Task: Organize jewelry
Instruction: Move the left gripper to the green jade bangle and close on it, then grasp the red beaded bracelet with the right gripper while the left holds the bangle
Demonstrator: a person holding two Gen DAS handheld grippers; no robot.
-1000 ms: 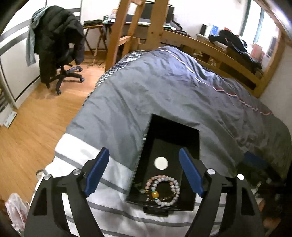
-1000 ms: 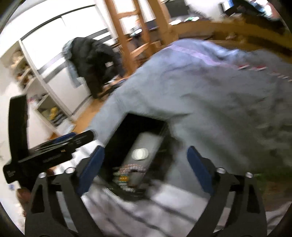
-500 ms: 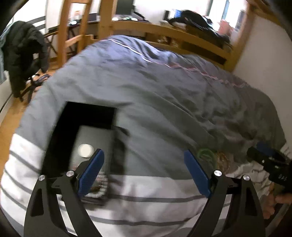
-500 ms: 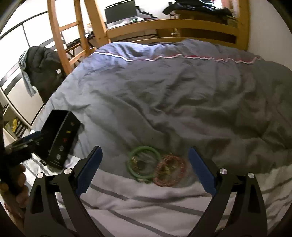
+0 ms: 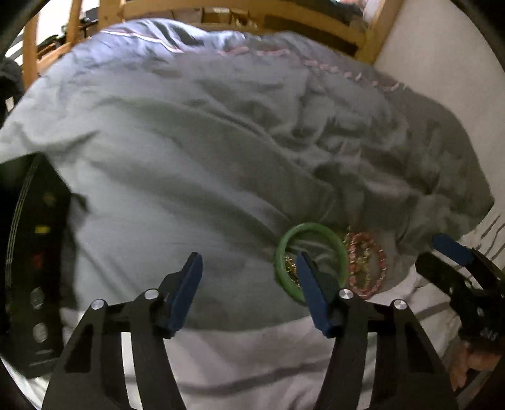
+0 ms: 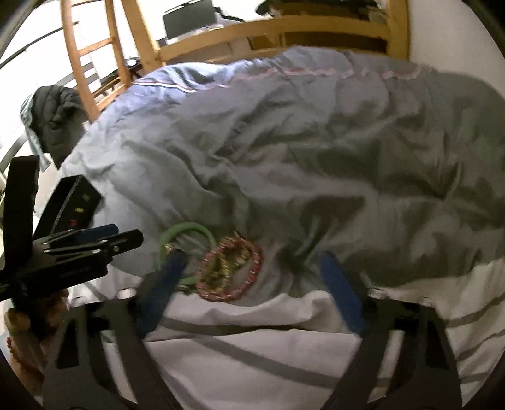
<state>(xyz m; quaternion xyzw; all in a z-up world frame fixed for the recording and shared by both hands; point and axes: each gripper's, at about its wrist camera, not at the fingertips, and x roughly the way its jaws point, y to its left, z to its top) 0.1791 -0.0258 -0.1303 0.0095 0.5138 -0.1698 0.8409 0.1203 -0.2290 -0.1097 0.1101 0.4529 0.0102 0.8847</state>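
A green bangle (image 5: pixel 311 230) and a red beaded bracelet (image 5: pixel 367 265) lie side by side on the grey duvet, with a thin gold chain inside the bangle. They also show in the right wrist view: the bangle (image 6: pixel 186 231) and the bracelet (image 6: pixel 232 271). The black jewelry box (image 5: pixel 34 268) stands at the left edge, its side also seen in the right wrist view (image 6: pixel 68 205). My left gripper (image 5: pixel 247 274) is open and empty, its right finger over the bangle. My right gripper (image 6: pixel 252 277) is open and empty, with the bracelet between its fingers.
The grey duvet (image 5: pixel 205 142) covers the bed, with a white striped band (image 6: pixel 252 340) along the near edge. A wooden bed frame (image 6: pixel 268 28) runs along the far side. A white wall (image 5: pixel 442 63) is at the right. A dark jacket (image 6: pixel 55 116) hangs at far left.
Both grippers swung right, away from the jewelry box toward the bangle and bracelet, and came closer to them. Both stayed open and empty.
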